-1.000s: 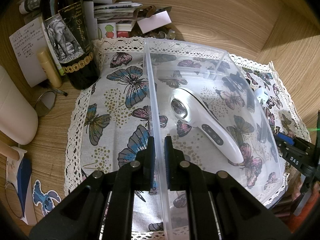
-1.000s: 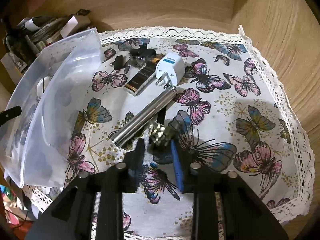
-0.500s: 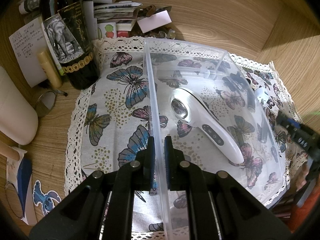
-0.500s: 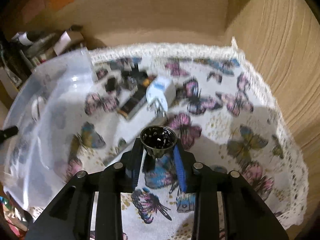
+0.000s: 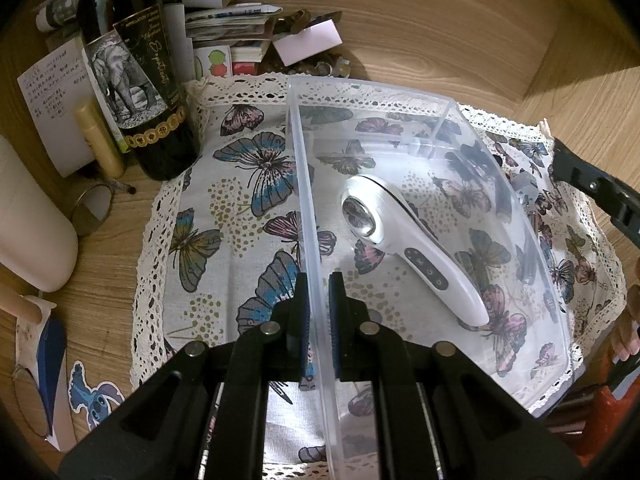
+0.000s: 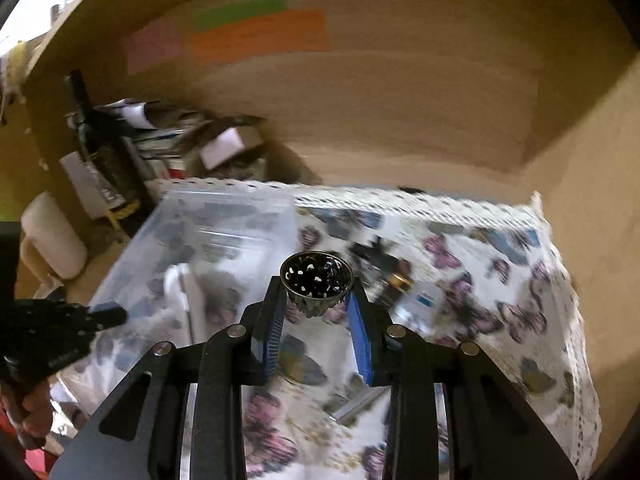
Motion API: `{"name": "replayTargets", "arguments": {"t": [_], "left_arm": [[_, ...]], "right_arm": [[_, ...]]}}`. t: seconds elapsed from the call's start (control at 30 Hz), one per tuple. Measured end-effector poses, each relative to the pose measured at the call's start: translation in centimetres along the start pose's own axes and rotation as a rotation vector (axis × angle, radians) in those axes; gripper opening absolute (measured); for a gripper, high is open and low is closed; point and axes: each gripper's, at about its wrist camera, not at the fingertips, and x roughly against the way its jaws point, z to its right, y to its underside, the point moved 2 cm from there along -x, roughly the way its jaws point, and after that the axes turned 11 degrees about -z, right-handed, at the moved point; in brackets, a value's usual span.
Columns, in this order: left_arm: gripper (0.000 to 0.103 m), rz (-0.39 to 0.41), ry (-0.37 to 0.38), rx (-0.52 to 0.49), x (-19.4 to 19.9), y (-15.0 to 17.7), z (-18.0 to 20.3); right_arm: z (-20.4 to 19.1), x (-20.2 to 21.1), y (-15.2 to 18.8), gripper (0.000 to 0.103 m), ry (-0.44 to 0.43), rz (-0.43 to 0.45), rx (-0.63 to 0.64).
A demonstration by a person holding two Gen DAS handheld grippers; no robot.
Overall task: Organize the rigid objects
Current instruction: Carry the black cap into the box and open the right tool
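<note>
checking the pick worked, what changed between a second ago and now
The right tongs closed on the small dark metal cup and lifted it off the butterfly cloth, swinging left toward the clear bin. Unchanged: the left tongs still clamp the bin's near wall, and the white handheld device lies inside as before.

We see the right wrist view smeared: the white plug adapter (image 6: pixel 425 301) at centre right is barely legible. The wine bottle (image 5: pixel 132 80) loses its neck at the upper left edge.
</note>
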Motion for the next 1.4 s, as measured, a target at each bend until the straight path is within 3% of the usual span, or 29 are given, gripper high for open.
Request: {"name": "replayTargets", "arguments": {"t": [0.3, 0.77, 1.0, 1.23, 1.4], "left_arm": [[0.009, 0.001, -0.007, -0.004, 0.0, 0.0, 0.0], [0.009, 0.0, -0.005, -0.001, 0.0, 0.0, 0.0], [0.009, 0.001, -0.006, 0.0, 0.0, 0.0, 0.0], [0.009, 0.0, -0.005, -0.002, 0.0, 0.0, 0.0], [0.009, 0.002, -0.002, 0.003, 0.0, 0.0, 0.0]], "right_arm": [[-4.7, -2.1, -0.5, 0.028, -0.075, -0.03, 0.113], [-6.5, -5.6, -0.7, 0.028, -0.048, -0.131, 0.196], [-6.6, -5.5, -0.6, 0.03, -0.053, -0.124, 0.19], [-6.1, -3.6, -0.9, 0.047, -0.053, -0.074, 0.171], [-4.6, -0.9, -1.2, 0.048, -0.013, -0.004, 0.134]]}}
